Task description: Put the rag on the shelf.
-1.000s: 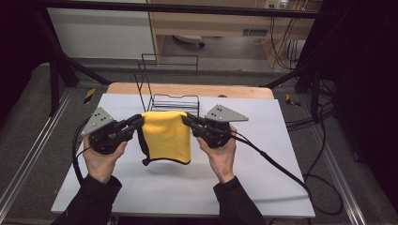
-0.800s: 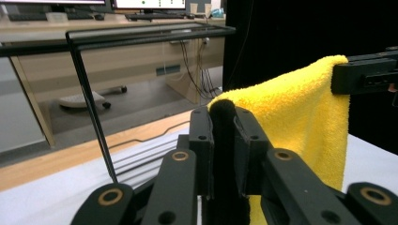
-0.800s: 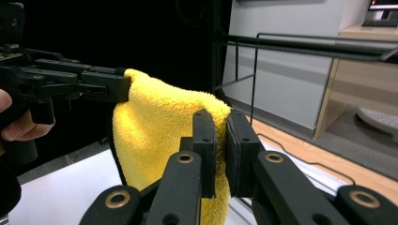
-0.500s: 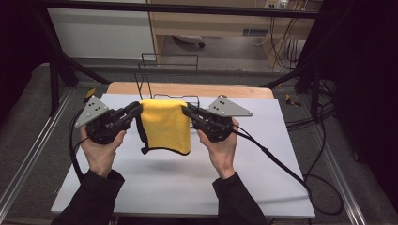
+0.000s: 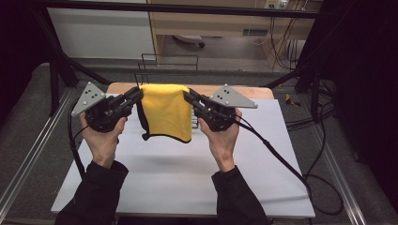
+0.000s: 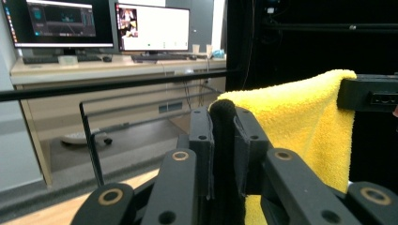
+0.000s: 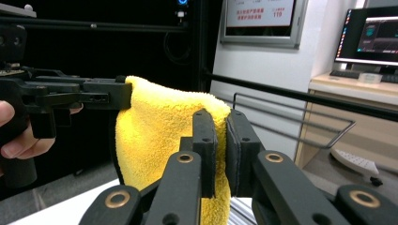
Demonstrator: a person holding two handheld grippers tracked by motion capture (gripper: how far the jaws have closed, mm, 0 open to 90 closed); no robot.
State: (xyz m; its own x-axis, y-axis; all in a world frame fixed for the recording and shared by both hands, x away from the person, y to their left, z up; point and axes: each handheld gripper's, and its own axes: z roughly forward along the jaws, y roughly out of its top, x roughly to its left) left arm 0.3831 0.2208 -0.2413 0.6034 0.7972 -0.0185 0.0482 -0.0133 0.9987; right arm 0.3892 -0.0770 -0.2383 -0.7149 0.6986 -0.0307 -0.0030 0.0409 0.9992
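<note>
High view: a yellow towel (image 5: 166, 111) with a dark edge hangs clear above the white tabletop (image 5: 187, 178), stretched between the left gripper (image 5: 135, 95) and the right gripper (image 5: 188, 96), each clamped on an upper corner. Both forearms reach in from below, wrists raised, jaws pointing inward. The wire rack (image 5: 162, 63) behind is partly hidden by the cloth.

Left gripper view: the jaws pinch the towel's dark edge (image 6: 224, 140); the cloth's lower part is cut off.

Right gripper view: the jaws pinch yellow cloth (image 7: 155, 136); the opposite hand (image 7: 16, 133) is cropped at the frame edge.
</note>
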